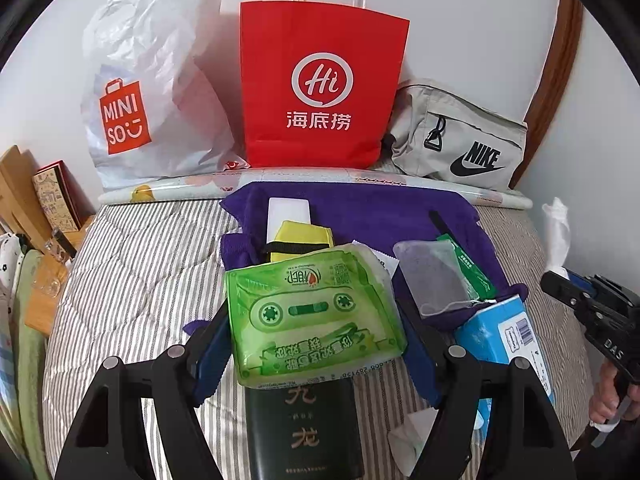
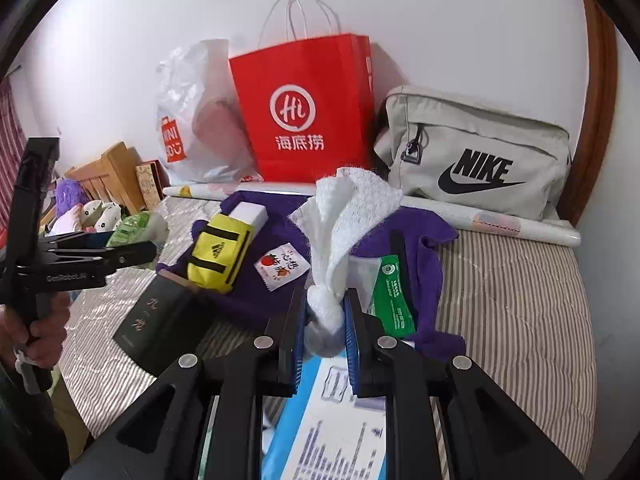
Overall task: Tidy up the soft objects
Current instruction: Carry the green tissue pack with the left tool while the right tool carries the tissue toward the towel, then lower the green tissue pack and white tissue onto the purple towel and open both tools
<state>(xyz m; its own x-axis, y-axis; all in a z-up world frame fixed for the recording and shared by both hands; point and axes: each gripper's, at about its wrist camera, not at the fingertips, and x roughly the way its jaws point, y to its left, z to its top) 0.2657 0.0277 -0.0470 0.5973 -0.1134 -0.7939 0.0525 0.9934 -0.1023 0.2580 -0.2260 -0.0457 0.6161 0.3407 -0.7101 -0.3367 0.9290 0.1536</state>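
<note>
A striped bed (image 1: 132, 264) holds a red paper bag (image 1: 320, 88), a white plastic bag (image 1: 152, 80) and a grey Nike pouch (image 2: 476, 156) upright along the wall, with a purple cloth (image 1: 360, 208) of small items in front. The left gripper (image 1: 316, 344) is closed on a green tissue pack (image 1: 312, 312), lifted above the cloth; the right gripper (image 2: 325, 320) pinches a white tissue (image 2: 344, 216) by its twisted base. Likely each goes into a bag: keep both grips light, and lower fully inside the mouth before releasing.

The tissue pack (image 1: 316, 312) is green with a cassette print, the towel (image 1: 360, 208) purple, the paper bag (image 1: 320, 84) red, the pouch (image 2: 218, 254) yellow with black straps, the bedcover (image 2: 512, 292) grey-and-white striped.
</note>
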